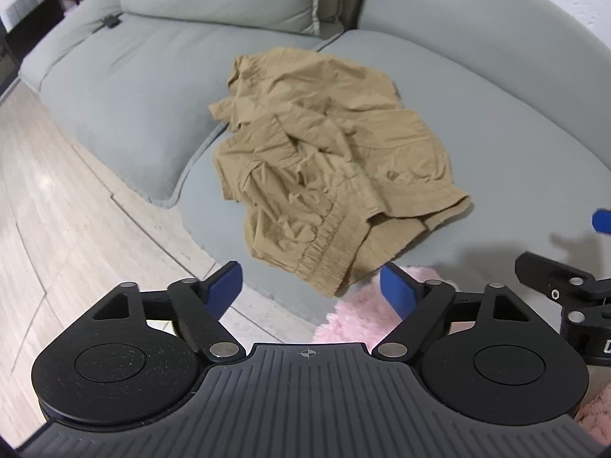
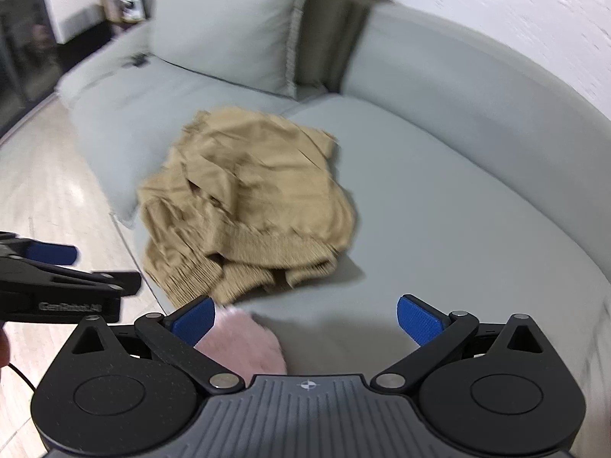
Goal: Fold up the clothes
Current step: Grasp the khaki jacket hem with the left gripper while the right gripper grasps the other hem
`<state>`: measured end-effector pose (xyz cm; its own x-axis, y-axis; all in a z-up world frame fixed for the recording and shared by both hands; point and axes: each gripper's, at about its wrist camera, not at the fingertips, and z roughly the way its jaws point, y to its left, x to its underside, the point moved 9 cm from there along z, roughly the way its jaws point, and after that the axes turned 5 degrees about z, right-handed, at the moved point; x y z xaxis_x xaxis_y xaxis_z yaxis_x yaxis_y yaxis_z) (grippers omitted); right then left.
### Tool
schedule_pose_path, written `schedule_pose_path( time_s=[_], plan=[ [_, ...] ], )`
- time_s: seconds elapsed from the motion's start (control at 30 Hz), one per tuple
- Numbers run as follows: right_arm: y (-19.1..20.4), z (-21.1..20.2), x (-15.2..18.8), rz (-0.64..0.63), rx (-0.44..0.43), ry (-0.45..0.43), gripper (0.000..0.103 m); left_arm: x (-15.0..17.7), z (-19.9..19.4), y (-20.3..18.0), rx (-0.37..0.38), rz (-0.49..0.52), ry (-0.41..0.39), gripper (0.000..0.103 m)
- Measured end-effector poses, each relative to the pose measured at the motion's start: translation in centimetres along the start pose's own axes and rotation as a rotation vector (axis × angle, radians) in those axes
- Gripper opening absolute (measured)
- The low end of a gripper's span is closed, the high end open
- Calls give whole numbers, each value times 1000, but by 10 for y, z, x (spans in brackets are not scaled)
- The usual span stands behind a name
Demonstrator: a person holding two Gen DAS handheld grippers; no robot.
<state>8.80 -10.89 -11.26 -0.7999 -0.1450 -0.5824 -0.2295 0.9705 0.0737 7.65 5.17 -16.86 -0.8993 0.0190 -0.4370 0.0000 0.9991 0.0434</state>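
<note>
Shorts [image 1: 328,168], tan and crumpled, lie on the grey sofa [image 1: 496,122] seat near its front edge. We note both grippers, left [image 1: 311,286] and right [image 2: 305,318], spread wide and empty, short of the cloth, above a pink fluffy item [image 2: 244,339].

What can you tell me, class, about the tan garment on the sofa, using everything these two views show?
The tan garment looks like shorts in thin, wrinkled woven cloth, with a gathered elastic waistband nearest the cameras. It lies crumpled and unfolded in a loose heap on the grey sofa, its near edge at the seat's front edge. Neither gripper touches it.
</note>
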Motion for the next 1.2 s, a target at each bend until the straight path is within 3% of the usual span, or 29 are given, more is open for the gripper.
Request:
schedule_pose_path(
  time_s=[0.13, 0.53, 0.6, 0.67, 0.77, 0.8, 0.87, 0.9, 0.93, 1.0, 1.03, 1.2],
  plan=[
    [21, 29, -8, -79, -57, -2, 102, -1, 25, 15, -9, -29, 15, 70],
    [70, 116, -18, -224, -136, 92, 100, 6, 97, 50, -2, -127, 79, 74],
    [72, 128, -18, -239, -130, 109, 92, 4, 109, 53, 2, -124, 87, 74],
    [71, 148, -19, -218, -131, 160, 69, 1, 120, 55, 4, -114, 94, 74],
    [71, 165, -15, -173, -137, 240, 53, -5, 134, 51, 16, -78, 102, 74],
    [71, 166, -15, -172, -131, 239, 50, -8, 139, 47, 31, -59, 108, 71],
    [70, 165, -16, -137, -139, 259, 32, -12, 145, 38, 67, -17, 119, 46],
    [70, 164, -17, -126, -144, 258, 27, -15, 145, 33, 87, 1, 119, 29],
    [68, 159, -19, -95, -152, 257, 22, -17, 145, 28, 106, 19, 120, 19],
    [65, 157, -22, -62, -156, 256, 18, -24, 138, 19, 118, 56, 97, 8],
    [60, 149, -25, -32, -152, 238, 17, -29, 131, 15, 129, 63, 75, 3],
    [34, 113, -34, 101, -132, 143, 15, -57, 80, -12, 164, 99, -77, 2]
  ],
)
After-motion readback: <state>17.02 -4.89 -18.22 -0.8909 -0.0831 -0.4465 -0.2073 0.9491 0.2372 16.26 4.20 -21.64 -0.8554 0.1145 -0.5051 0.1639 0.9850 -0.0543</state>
